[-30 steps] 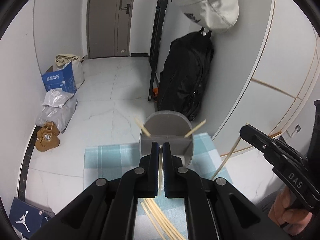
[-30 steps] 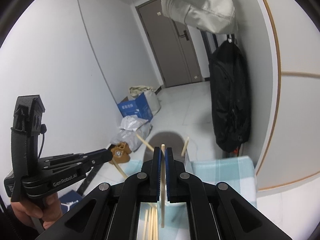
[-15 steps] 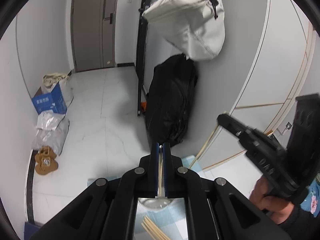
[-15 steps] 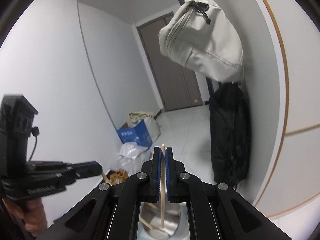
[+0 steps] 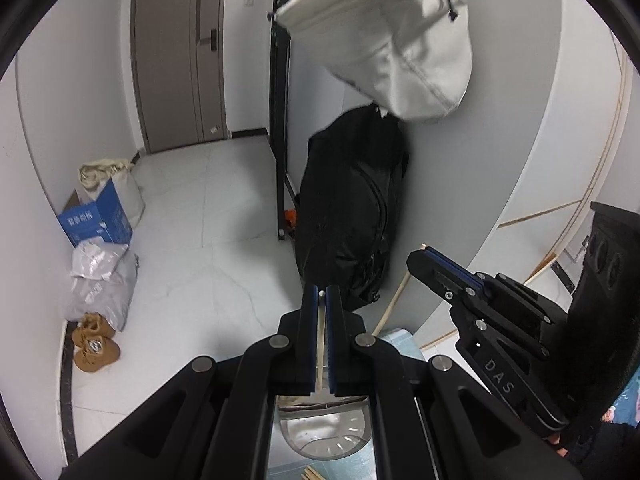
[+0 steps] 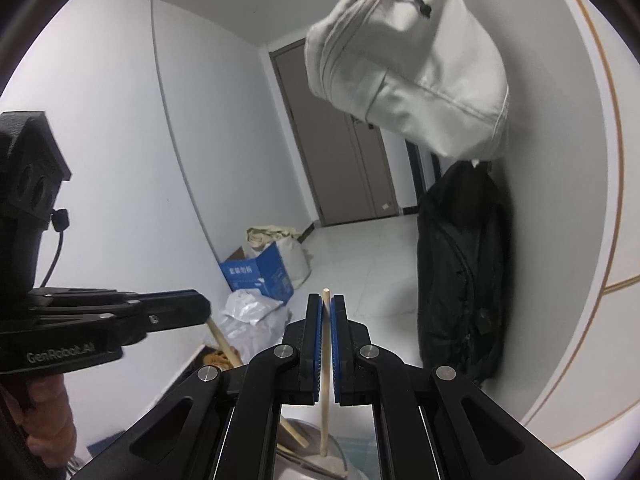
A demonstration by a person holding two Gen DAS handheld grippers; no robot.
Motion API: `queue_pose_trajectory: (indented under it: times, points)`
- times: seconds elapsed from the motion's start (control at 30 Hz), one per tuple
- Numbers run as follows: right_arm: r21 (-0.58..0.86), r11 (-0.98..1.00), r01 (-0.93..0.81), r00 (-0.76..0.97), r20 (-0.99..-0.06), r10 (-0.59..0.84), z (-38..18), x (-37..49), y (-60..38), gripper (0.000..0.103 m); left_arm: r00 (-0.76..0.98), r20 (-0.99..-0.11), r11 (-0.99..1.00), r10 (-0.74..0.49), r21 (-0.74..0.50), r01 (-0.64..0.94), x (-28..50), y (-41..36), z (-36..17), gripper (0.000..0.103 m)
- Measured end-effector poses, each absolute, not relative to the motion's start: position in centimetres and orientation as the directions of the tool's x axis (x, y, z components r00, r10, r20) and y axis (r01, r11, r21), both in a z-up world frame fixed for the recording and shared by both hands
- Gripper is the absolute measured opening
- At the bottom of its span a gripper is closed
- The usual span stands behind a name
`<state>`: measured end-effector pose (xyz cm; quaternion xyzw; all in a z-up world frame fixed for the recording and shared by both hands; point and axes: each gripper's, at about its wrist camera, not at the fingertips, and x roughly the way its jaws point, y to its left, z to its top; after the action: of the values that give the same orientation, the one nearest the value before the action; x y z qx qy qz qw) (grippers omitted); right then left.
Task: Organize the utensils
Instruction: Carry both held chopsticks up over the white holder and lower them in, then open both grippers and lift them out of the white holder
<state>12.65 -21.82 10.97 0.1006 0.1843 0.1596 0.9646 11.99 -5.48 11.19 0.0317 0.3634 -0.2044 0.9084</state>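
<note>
The room is a pale hallway with a grey door, and on the wall hangs a white bag [image 5: 384,36] above a black bag [image 5: 352,216]. One second ago both cameras looked down at the checked cloth and saw the whole metal holder standing on it; now both look more forward into the hallway, and only the rim of the holder [image 5: 324,436] shows low between the fingers. So both tools have gone up and come over the holder.

The left gripper [image 5: 321,296] is clenched on a thin chopstick [image 5: 320,344], which runs down between its fingers toward the holder. The right gripper [image 6: 326,304] is clenched in the same way on another chopstick [image 6: 325,380]; its lower end stands inside the holder, it seems near the bottom. One more stick [image 6: 294,432] leans in the holder already. A few loose sticks [image 5: 314,472] lie on the cloth just beside the holder.

I judge that the step in hand is dropping these two chopsticks into the holder. The next move is to open the fingers. The task is not finished, because sticks remain on the cloth.
</note>
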Motion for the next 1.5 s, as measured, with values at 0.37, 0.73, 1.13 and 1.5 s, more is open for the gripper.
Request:
queue_pose_trajectory:
  times: [0.37, 0.73, 1.13, 1.5]
  points:
    - [0.238, 0.926, -0.293, 0.834, -0.409, 0.369, 7.1, 13.3, -21.1, 0.003, 0.573, -0.733, 0.905, -0.367, -0.14, 0.401, 13.1, -5.3, 7.6, 0.0]
    - [0.283, 0.918, -0.278, 0.721, -0.57, 0.395, 3.2, 13.5, -20.6, 0.006, 0.479, -0.792, 0.902, -0.378, -0.198, 0.384, 13.3, -5.3, 5.9, 0.001]
    - [0.343, 0.917, -0.204, 0.766, -0.527, 0.367, 5.7, 7.5, -24.0, 0.052, 0.643, -0.713, 0.958, -0.28, -0.166, 0.234, 8.7, -3.2, 8.2, 0.051]
    - [0.325, 0.92, -0.219, 0.797, -0.485, 0.36, 6.9, 2.6, -23.9, 0.064, 0.69, -0.678, 0.966, -0.252, -0.136, 0.219, 4.9, -3.7, 8.9, 0.059]
